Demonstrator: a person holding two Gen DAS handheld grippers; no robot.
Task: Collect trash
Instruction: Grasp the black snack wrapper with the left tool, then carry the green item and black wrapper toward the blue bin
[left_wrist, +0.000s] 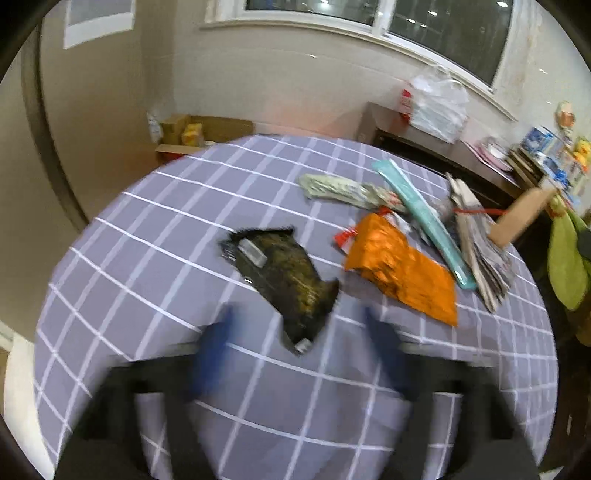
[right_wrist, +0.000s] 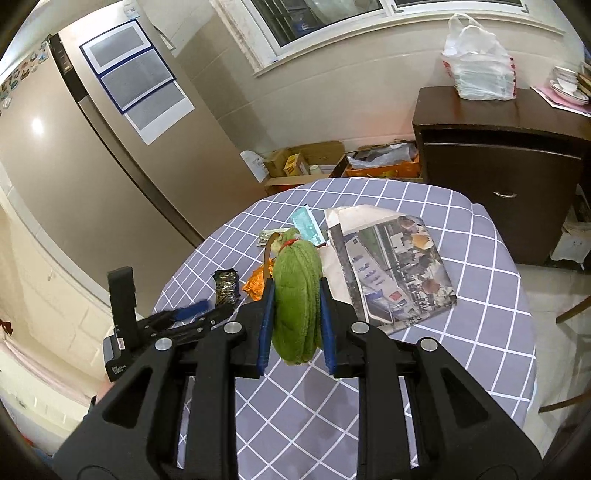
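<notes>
A dark crinkled wrapper lies on the grey checked tablecloth. Its near end sits between the blurred blue fingers of my left gripper, which stands open and does not press on it. Beyond it are an orange wrapper, a teal packet, a silvery-green wrapper and a stack of newspapers. My right gripper is shut on a folded green cloth with a red tie, held above the table. The right wrist view also shows the left gripper beside the dark wrapper.
A dark wooden cabinet stands behind the table with a white plastic bag on top. Cardboard boxes sit on the floor under the window. A fridge fills the left side. The newspapers cover the table's middle right.
</notes>
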